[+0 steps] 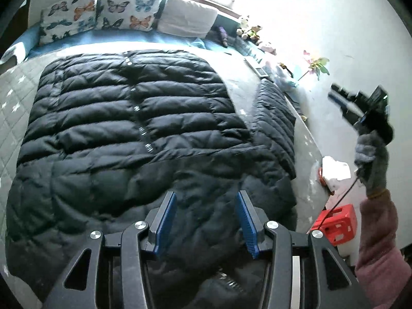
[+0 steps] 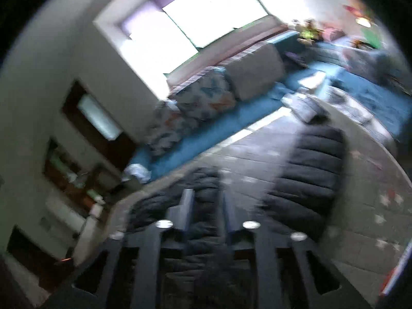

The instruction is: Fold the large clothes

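A large black puffer jacket lies spread flat, front up, on the grey quilted bed cover; its snap line runs down the middle. One sleeve lies out to the right. My left gripper hovers over the jacket's near end, its blue pads apart with nothing between them. My right gripper is raised beyond the bed's right edge in a gloved hand, holding nothing. In the blurred right wrist view that gripper stands open above the jacket, and the sleeve lies to the right.
Two butterfly pillows and a white pillow line the bed's far end under a bright window. Soft toys and small items crowd the far right edge. A red crate sits on the floor by the white wall.
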`<state>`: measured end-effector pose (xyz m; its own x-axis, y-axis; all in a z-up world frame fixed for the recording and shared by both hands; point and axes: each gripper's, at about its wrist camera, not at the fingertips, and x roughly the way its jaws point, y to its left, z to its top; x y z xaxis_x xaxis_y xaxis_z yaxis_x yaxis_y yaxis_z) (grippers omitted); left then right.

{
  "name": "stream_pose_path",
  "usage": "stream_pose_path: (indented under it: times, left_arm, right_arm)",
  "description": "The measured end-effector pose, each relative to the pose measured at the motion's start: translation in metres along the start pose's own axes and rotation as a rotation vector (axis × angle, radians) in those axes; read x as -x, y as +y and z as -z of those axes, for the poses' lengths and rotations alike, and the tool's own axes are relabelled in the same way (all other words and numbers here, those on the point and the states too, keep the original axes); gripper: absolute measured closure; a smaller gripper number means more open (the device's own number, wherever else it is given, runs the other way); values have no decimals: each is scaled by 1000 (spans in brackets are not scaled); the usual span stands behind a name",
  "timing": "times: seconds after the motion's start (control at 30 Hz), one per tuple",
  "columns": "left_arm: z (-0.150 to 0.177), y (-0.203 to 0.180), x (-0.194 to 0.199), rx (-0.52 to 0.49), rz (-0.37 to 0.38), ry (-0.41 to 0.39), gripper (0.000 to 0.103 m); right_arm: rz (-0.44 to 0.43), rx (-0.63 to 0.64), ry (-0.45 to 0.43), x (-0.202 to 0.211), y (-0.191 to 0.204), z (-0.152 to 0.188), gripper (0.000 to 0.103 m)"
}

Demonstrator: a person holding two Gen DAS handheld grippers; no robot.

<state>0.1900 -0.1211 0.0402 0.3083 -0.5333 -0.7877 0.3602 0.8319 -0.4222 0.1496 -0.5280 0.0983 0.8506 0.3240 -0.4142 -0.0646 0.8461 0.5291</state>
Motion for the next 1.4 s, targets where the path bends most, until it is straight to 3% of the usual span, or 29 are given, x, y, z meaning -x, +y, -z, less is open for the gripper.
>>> stream_pose_path:
  times: [0.13, 0.33, 0.47, 0.57, 0.63, 0.77, 0.8, 0.83, 0.87, 0.97, 1.13, 1.4]
  left_arm:
    - [5, 7, -12, 28, 9, 37, 52]
    - [3, -1, -33, 28, 15, 68, 52]
    - [-1, -4, -38, 25, 11, 79, 52]
    - [-3, -3, -41, 34, 3, 84, 52]
    - [-3, -1, -41, 39, -3, 82, 52]
    - [-2, 5, -38, 63, -14, 71, 52]
    - [-2, 7, -36, 70, -18, 66, 52]
    - [-2, 8, -34, 74, -22, 61, 52]
    - [-2, 9, -30, 78, -25, 51, 52]
    - [0, 13, -15, 88, -31, 17, 52]
    - [4, 21, 22, 99, -49, -67, 52]
    - [37, 56, 89, 132, -96, -202, 48]
  right_arm:
    - [104, -94, 50, -26, -62, 6, 56]
    - [163, -236, 111, -75, -143, 10, 56]
    - [97, -333, 123, -96, -174, 11, 56]
    - [-7, -415, 118, -112, -195, 13, 56]
    - [-76, -426, 78, -114, -195, 10, 56]
    - [-161, -450, 80, -125, -192, 6, 56]
    - [-163, -455, 81, -125, -190, 6, 62]
    - [-165, -449, 75, -124, -187, 5, 68]
    - [-171, -440, 72, -122, -182, 4, 80]
    - [-150, -379, 41, -104, -160, -1, 88]
    - [-123, -189, -21, -61, -91, -17, 90]
    - [-243, 173, -131, 26, 80, -3, 90]
